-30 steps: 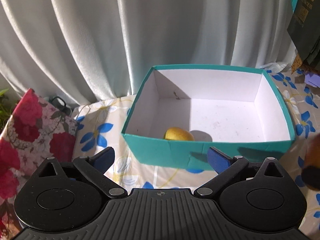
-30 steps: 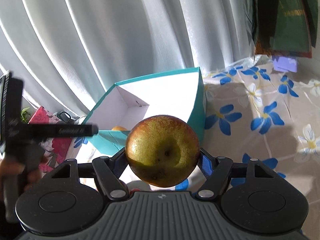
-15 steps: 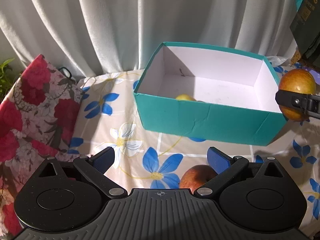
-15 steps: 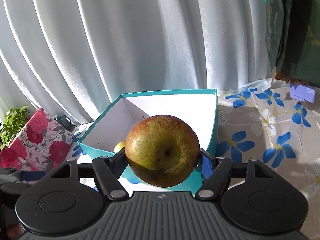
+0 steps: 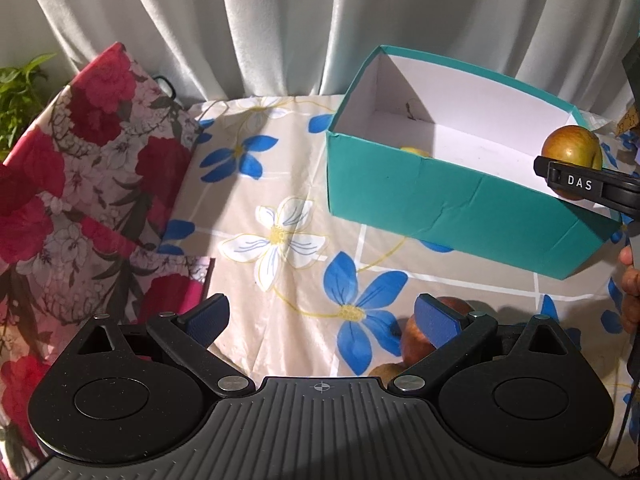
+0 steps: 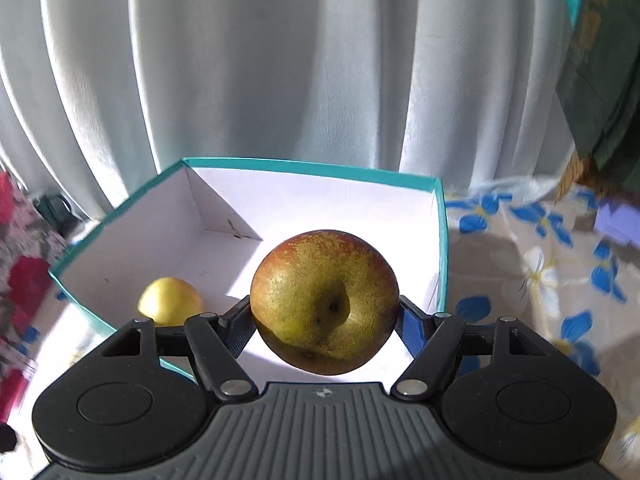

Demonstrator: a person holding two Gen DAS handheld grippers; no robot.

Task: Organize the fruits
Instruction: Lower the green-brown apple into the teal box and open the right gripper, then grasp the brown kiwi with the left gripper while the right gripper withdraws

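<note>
Over the near corner of the teal box [image 6: 438, 240], the right gripper [image 6: 325, 320] holds a russet-green apple [image 6: 324, 308] clamped between its two fingers, above the white interior. Inside the box, a yellow fruit [image 6: 170, 300] lies on the floor near the left wall. Lower down, the left gripper [image 5: 322, 320] hangs over the flowered tablecloth [image 5: 280, 184] with its blue pads spread wide, gripping nothing. A reddish apple [image 5: 416, 340] sits on the cloth, partly hidden behind its right finger. A red floral bag [image 5: 88, 168] stands to the left.
</note>
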